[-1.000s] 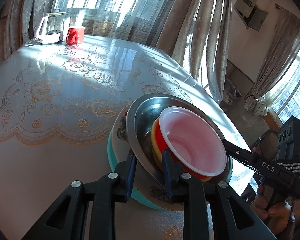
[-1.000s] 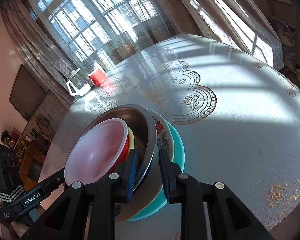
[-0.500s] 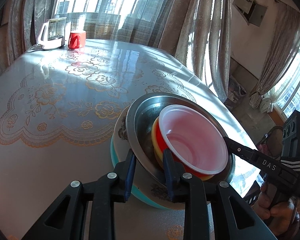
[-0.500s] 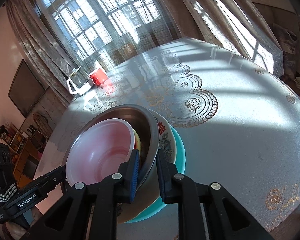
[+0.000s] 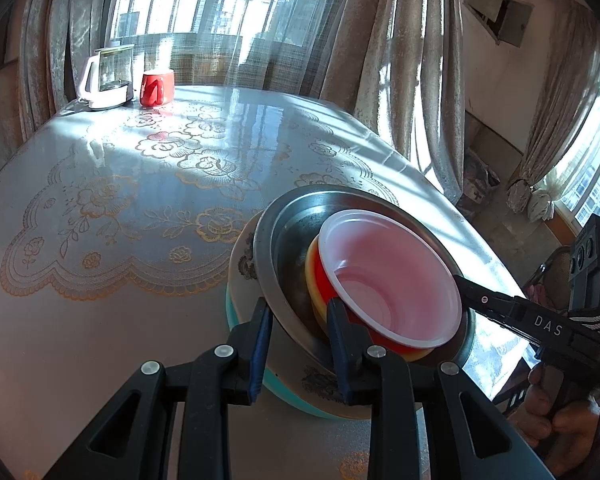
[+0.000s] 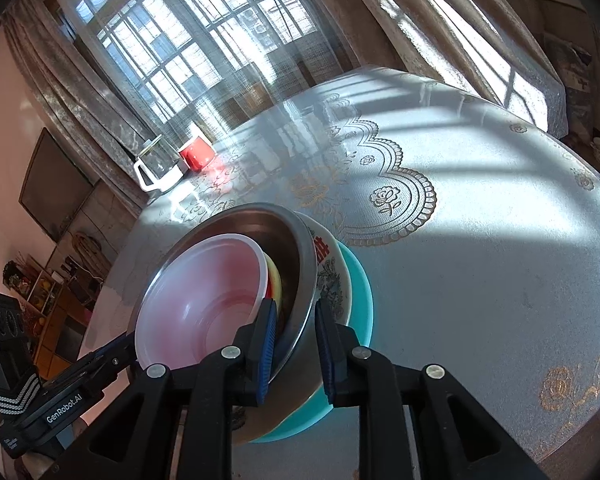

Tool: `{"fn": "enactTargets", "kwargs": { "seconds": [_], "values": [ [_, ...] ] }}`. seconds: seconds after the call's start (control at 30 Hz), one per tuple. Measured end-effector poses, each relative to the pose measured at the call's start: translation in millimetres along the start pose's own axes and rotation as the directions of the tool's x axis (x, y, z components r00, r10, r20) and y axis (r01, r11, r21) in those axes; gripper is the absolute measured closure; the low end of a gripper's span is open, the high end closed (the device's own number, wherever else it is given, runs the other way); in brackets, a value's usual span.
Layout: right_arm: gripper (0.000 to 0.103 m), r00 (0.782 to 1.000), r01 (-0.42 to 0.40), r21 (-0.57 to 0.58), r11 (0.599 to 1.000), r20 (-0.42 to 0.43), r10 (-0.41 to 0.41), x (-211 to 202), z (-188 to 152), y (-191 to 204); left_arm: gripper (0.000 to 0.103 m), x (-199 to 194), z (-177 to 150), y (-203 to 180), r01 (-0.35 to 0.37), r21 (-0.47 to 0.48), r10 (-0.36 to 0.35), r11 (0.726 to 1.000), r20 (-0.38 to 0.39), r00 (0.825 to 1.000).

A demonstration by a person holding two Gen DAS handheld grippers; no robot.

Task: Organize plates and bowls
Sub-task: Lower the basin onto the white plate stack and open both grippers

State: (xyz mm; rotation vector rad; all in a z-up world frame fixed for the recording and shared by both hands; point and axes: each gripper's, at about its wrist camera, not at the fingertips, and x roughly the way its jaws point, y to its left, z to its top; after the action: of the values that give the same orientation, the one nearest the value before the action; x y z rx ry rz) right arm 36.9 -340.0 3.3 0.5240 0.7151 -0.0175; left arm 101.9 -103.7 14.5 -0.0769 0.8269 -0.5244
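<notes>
Through the left wrist camera we see our left gripper [image 5: 298, 334] with its fingers clamped on the near rim of the steel bowl [image 5: 284, 240], which sits in a flowered plate [image 5: 240, 264] over a teal plate [image 5: 236, 316] near the surface's [image 5: 100, 280] right edge; a translucent pink bowl [image 5: 384, 276] nests inside on red and yellow ones; through the right wrist camera, our right gripper [image 6: 296, 344] pinches the same steel rim; a kettle [image 6: 156, 168] and red mug [image 6: 198, 154] stand at the far edge.
</notes>
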Motion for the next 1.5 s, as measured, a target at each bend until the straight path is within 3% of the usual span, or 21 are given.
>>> {"fn": "enactTargets", "kwargs": {
  "seconds": [0.7, 0.93, 1.27, 1.5],
  "values": [
    [0.086, 0.995, 0.095, -0.088, 0.992, 0.046, -0.091, 5, 0, 13, 0.070, 1, 0, 2, -0.029, -0.033, 0.029, 0.999, 0.008, 1.000],
    [0.086, 0.995, 0.094, -0.089, 0.992, 0.037, -0.091, 5, 1, 13, 0.070, -1, -1, 1, -0.039, -0.026, 0.039, 0.999, 0.010, 0.999],
    [0.074, 0.995, 0.089, -0.058, 0.994, 0.043, -0.087, -2, -2, 8, 0.061, -13, -6, 3, -0.061, -0.028, 0.062, 0.998, 0.034, 0.997],
    [0.069, 0.989, 0.131, -0.064, 0.989, 0.073, -0.126, -12, -4, 15, 0.056, -26, -12, 5, -0.095, -0.030, 0.097, 0.995, 0.061, 0.993]
  ]
}}
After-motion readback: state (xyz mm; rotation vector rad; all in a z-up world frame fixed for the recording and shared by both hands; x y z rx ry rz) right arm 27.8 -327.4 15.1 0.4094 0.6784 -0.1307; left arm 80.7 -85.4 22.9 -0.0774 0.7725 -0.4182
